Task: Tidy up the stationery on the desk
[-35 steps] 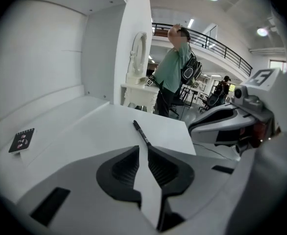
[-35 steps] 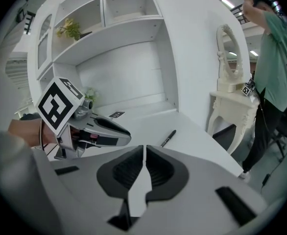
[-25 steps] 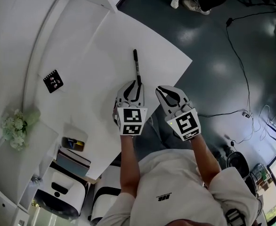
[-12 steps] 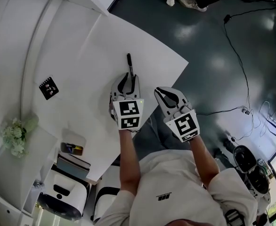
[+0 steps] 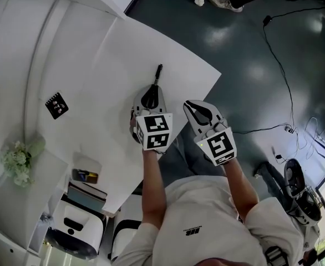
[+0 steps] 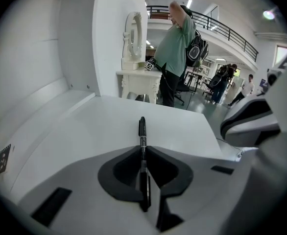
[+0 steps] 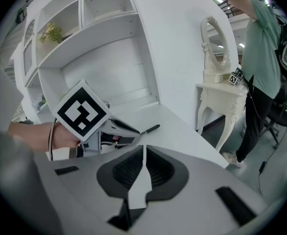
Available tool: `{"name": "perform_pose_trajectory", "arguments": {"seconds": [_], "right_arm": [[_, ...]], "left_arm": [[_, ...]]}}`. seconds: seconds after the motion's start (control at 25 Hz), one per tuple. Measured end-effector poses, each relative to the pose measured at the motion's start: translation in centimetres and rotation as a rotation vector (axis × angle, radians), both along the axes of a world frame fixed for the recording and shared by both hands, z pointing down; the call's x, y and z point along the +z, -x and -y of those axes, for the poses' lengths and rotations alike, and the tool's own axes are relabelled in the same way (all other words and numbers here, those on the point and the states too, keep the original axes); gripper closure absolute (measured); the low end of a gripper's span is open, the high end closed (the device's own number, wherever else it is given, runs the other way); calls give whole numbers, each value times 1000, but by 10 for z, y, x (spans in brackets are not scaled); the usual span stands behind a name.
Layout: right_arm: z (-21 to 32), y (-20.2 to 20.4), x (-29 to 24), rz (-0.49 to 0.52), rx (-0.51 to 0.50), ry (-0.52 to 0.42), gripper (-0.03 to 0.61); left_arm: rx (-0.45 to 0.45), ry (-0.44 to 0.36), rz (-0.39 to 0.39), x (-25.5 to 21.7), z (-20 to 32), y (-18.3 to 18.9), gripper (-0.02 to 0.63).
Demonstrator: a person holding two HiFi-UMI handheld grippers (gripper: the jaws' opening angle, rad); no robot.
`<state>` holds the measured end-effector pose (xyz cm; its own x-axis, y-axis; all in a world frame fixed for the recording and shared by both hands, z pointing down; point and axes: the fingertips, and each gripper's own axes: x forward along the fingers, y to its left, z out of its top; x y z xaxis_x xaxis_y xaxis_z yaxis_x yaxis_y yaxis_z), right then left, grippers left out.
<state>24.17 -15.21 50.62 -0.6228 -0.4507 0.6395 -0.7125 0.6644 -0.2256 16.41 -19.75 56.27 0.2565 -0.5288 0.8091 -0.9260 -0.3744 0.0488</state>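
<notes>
Pen (image 6: 142,131), black, count one: clamped lengthwise between the closed jaws of the left tool (image 6: 143,152), its free end projecting forward over the counter (image 5: 123,54). Whether it touches the surface cannot be told. Right tool (image 7: 143,148), jaws together and holding nothing, sits just beside the left tool, outside the counter's near edge and over the dark floor (image 5: 245,49). Tools counted: two.

Ahead of the pen the counter is bare white out to its far edge and to the corner at right. One small black marker card (image 5: 56,104) lies well apart to the left. Beyond the counter, one white ornate side table (image 6: 136,77) and a person in a green shirt (image 6: 175,48). A black cable (image 5: 284,87) runs across the floor to the right.
</notes>
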Motion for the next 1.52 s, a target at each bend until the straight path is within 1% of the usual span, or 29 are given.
{"name": "perform_pose_trajectory", "arguments": {"seconds": [0.16, 0.32, 0.56, 0.84, 1.16, 1.4, 1.52], "right_arm": [[-6, 10, -6, 6, -14, -12, 578], [-18, 32, -18, 13, -64, -31, 578], [-48, 84, -37, 34, -163, -69, 580], [-91, 145, -62, 54, -286, -120, 578], [-143, 206, -80, 71, -423, -154, 580], [-178, 237, -79, 71, -509, -159, 580], [-193, 252, -76, 66, -553, -162, 578]], "left_arm": [[-18, -47, -35, -20, -7, 11, 614], [-47, -96, -54, -49, -23, 33, 614], [-140, -152, -67, -84, -64, 83, 614], [-243, -213, -67, -119, -124, 141, 614], [-356, -272, -64, -145, -189, 195, 614], [-440, -303, -50, -150, -230, 231, 614], [-480, -331, -41, -156, -248, 248, 614]]}}
